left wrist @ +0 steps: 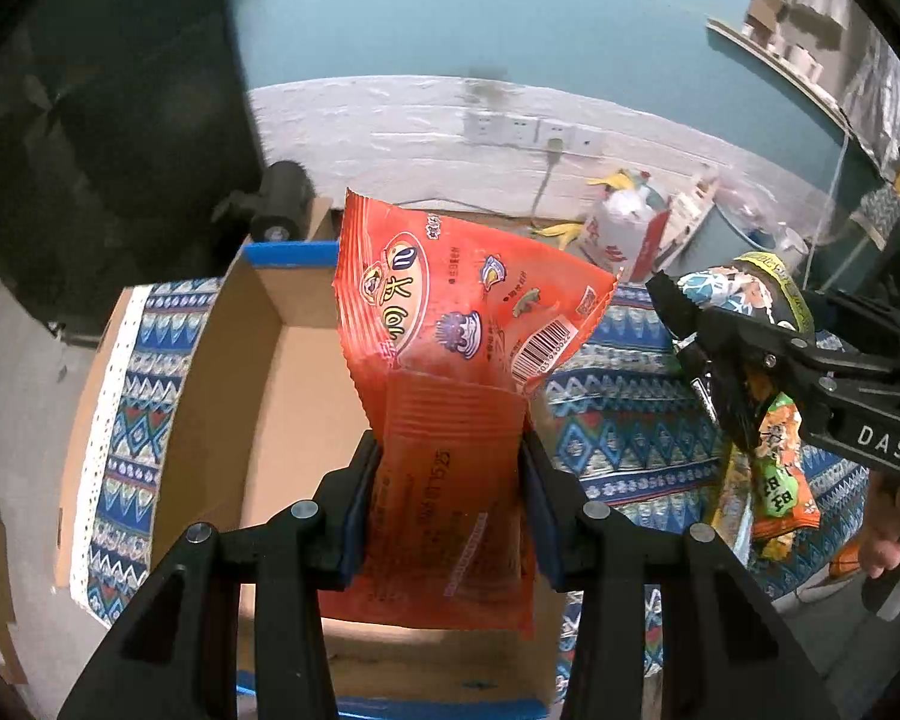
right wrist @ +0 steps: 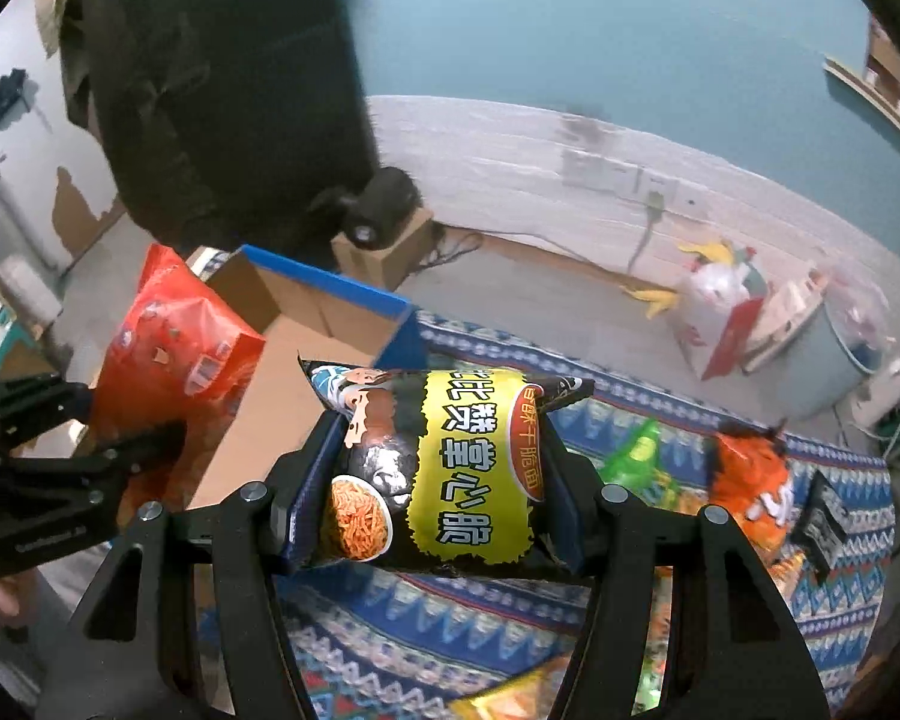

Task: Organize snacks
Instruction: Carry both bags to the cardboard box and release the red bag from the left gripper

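Note:
My left gripper (left wrist: 450, 468) is shut on a red-orange snack bag (left wrist: 450, 324), which stands up between the pads above an open cardboard box (left wrist: 234, 396) with blue-taped edges. The right wrist view shows that red-orange snack bag (right wrist: 174, 348) at left, over the cardboard box (right wrist: 282, 372). My right gripper (right wrist: 438, 450) is shut on a black and yellow snack bag (right wrist: 450, 468), held over the patterned cloth just right of the box. In the left wrist view the right gripper (left wrist: 714, 348) comes in from the right with the black and yellow snack bag (left wrist: 750, 282).
A blue patterned cloth (right wrist: 426, 624) covers the table. Loose snack packs lie on it at right: a green one (right wrist: 636, 456), an orange one (right wrist: 750, 480) and a dark one (right wrist: 822, 522). A black camera (right wrist: 378, 210) stands on a small carton behind the box. A person's hand (left wrist: 888, 528) holds the right gripper.

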### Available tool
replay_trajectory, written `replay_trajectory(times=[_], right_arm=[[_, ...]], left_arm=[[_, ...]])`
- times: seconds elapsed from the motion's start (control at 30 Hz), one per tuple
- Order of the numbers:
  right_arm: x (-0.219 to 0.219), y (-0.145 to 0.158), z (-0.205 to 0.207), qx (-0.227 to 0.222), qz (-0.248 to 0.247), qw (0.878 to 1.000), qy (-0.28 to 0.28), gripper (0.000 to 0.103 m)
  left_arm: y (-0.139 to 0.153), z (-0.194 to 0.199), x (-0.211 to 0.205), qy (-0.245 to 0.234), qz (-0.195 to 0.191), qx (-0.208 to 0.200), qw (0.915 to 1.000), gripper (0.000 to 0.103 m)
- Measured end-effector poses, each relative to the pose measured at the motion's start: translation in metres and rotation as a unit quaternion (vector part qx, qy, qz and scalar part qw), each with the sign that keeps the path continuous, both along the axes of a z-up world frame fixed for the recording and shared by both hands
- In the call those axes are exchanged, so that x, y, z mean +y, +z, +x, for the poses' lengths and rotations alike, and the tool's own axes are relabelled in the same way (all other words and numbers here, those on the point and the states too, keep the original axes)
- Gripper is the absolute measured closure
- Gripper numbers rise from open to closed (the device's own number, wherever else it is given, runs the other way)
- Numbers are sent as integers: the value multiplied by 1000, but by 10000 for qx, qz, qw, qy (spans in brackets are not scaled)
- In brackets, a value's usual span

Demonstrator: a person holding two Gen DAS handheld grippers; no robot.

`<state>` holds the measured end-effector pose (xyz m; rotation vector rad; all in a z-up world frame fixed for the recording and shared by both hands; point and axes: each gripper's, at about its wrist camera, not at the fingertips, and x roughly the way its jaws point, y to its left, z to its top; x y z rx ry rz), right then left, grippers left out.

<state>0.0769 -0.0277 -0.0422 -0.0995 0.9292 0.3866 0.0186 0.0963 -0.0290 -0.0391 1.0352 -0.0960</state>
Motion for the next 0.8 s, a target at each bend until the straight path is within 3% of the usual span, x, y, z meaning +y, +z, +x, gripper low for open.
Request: replay_trajectory(times=[0.43, 0.8], right_arm=[[72, -19, 10, 209, -49, 9982, 558, 42], [106, -33, 15, 484, -41, 9959, 763, 42]], left_arm=[[-15, -7, 53, 633, 93, 187, 9978, 57], [-17, -13, 83, 1065, 148, 244, 9939, 45]])
